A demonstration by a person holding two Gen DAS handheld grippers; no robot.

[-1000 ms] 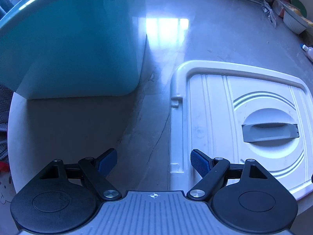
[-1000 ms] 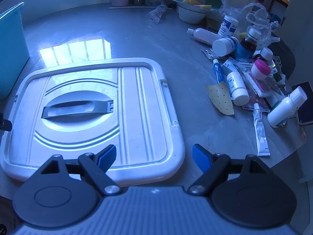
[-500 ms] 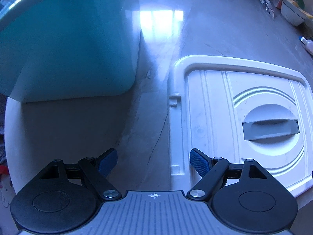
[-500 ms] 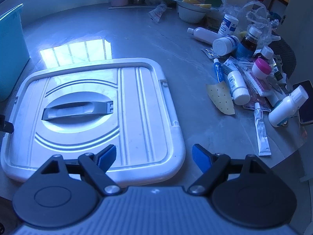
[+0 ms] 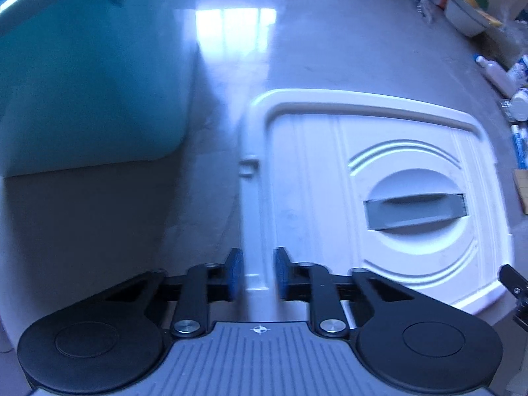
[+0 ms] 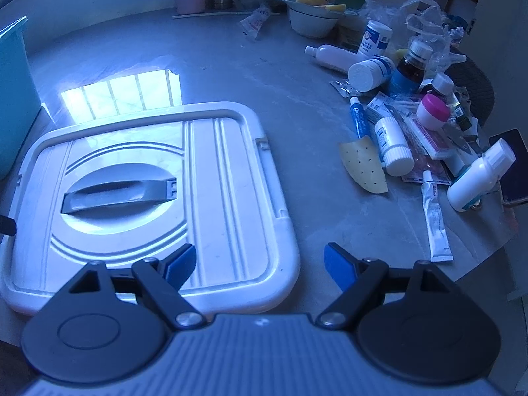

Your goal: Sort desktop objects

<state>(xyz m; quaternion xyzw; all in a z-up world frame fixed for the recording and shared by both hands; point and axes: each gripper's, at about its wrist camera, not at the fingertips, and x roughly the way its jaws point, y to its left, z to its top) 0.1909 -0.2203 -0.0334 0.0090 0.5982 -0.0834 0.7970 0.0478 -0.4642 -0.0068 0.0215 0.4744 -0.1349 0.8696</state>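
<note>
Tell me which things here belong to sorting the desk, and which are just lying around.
Part of the job:
- white lid, its edge between the closing left gripper
- teal bin
- medicine bottles and tubes
- right gripper, open

Lying about:
- white bowl
- phone
- plastic bag

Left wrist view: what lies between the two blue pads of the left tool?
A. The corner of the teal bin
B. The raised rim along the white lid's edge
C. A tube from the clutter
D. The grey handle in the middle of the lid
B. The closing left tool straddles the raised rim of the white lid, far from its grey handle.
</note>
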